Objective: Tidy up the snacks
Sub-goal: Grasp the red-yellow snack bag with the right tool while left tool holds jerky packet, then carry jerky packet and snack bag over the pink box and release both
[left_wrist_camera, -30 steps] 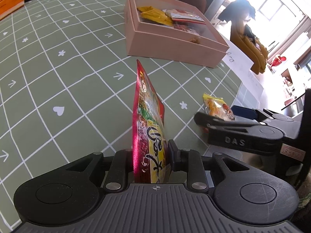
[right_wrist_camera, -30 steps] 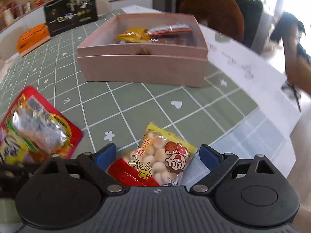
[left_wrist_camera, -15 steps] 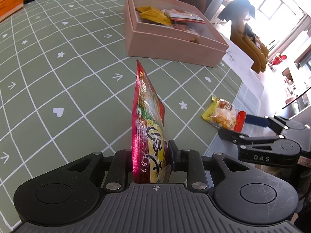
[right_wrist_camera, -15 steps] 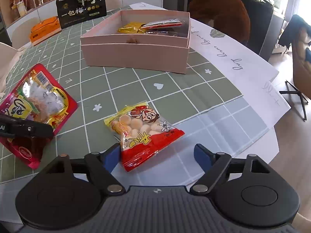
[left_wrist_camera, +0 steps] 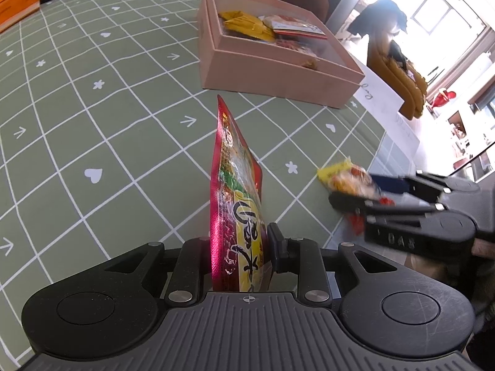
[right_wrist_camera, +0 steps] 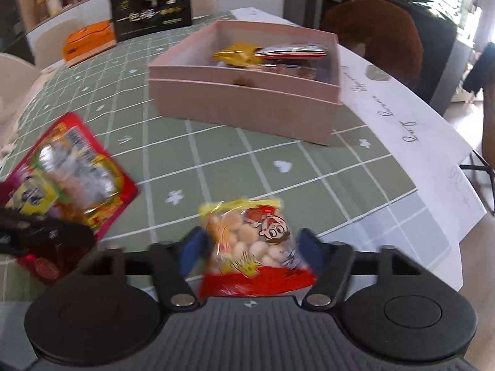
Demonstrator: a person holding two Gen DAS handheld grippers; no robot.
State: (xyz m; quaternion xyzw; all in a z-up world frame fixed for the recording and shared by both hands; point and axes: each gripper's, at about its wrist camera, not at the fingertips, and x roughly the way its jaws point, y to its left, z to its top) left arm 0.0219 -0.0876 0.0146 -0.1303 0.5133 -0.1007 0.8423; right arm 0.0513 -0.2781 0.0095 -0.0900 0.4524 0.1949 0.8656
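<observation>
While the left tool (left_wrist_camera: pixel 239 244) stays clamped on a red snack bag (left_wrist_camera: pixel 236 204), holding it edge-up above the green checked cloth (left_wrist_camera: pixel 92 130) on the worktop, the right tool (right_wrist_camera: pixel 252 247) has just been closing around a small yellow and red snack packet (right_wrist_camera: pixel 253 247). Its blue pads (right_wrist_camera: pixel 190 249) sit at both sides of the packet, which looks squeezed between them near the worktop's near edge. The picture is blurred there. A pink box (right_wrist_camera: pixel 244 105) stands further back on the cloth, toward the white paper strip (right_wrist_camera: pixel 402 130) along the right edge, with several snack packs (right_wrist_camera: pixel 241 54) already in it. A black box (right_wrist_camera: pixel 151 6) and an orange box (right_wrist_camera: pixel 88 43) sit at the far corner.
</observation>
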